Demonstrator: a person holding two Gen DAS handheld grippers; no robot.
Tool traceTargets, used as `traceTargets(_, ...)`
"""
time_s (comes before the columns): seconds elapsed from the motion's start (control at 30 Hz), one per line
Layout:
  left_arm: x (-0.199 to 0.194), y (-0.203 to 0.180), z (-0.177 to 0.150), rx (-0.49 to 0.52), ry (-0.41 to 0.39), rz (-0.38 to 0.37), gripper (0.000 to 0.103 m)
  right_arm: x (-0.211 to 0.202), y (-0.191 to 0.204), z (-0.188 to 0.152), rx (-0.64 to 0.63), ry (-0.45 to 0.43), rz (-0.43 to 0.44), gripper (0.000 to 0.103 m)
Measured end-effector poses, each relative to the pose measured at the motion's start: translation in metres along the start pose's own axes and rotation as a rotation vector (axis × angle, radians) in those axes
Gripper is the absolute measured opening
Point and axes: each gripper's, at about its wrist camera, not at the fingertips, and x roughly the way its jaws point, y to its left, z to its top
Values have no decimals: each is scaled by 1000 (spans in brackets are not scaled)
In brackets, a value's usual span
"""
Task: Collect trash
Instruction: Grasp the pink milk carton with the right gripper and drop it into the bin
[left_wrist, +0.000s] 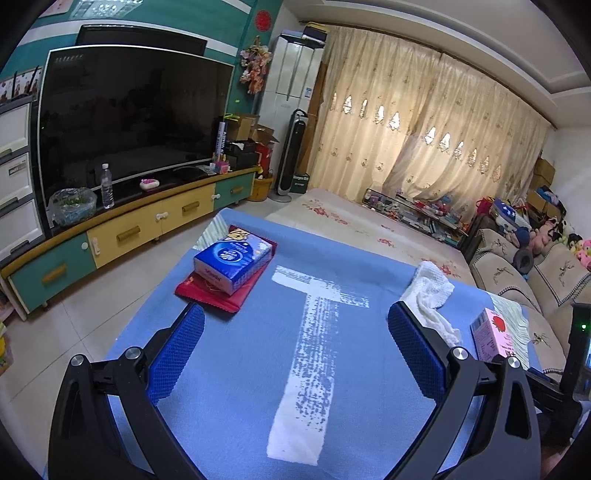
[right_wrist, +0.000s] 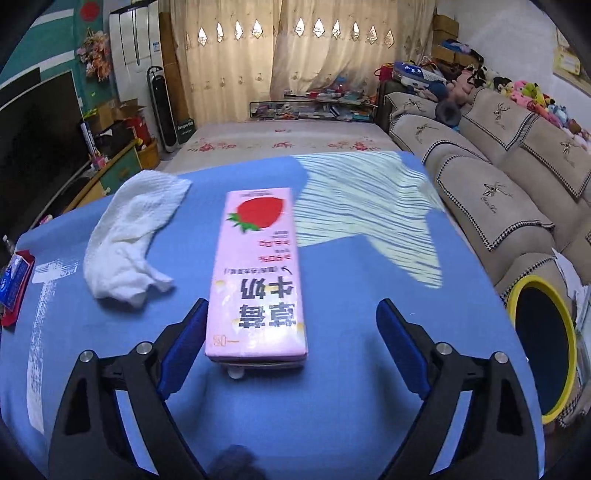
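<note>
Left gripper spread wide above blue tabletop and its white T; tissue pack atop red packet far left, crumpled tissue and pink carton right.

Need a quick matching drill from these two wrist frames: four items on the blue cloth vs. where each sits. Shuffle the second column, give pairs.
Things:
1. strawberry milk carton
2. crumpled white tissue
3. blue tissue pack
4. yellow-rimmed bin

Places:
A. on top of the red packet
B. lying flat between the open fingers of the right gripper
C. off the table's right edge, by the sofa
D. just left of the carton, on the cloth

Pairs: 1-B, 2-D, 3-A, 4-C
</note>
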Motion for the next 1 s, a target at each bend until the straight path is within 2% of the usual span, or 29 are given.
traceTargets(0.1, -1, -6, -1, 29, -4, -22, 98, 5, 0, 1, -35, 9, 37, 86)
traceTargets(0.17, -2, -10, -1, 43, -6, -38, 98, 8, 5, 0, -61, 17, 56, 82)
traceTargets(0.2, -2, -12, -2, 49, -3, -53, 98, 10, 7, 0, -73, 24, 63, 74)
traceTargets(0.23, -2, -14, -2, 53, -2, -61, 98, 10, 8, -2, -75, 33, 70, 61)
traceTargets(0.3, -2, -17, -2, 65, -1, -72, 98, 11, 5, -4, -55, 58, 92, 48)
traceTargets(0.4, -2, -19, -4, 80, -3, -83, 98, 0, -5, -6, -21, 55, 134, 48)
traceTargets(0.57, 0, -22, -5, 90, 6, -94, 98, -53, -32, -10, -9, -32, 185, 48)
traceTargets(0.83, 0, -26, -7, 105, 7, -106, 98, -129, -113, -28, 80, -86, 260, 48)
traceTargets(0.97, -3, -30, -9, 126, 1, -119, 98, -158, -164, -40, 144, -128, 208, 48)
traceTargets(1.0, -3, -31, -9, 132, -1, -121, 98, -167, -182, -44, 164, -147, 165, 48)
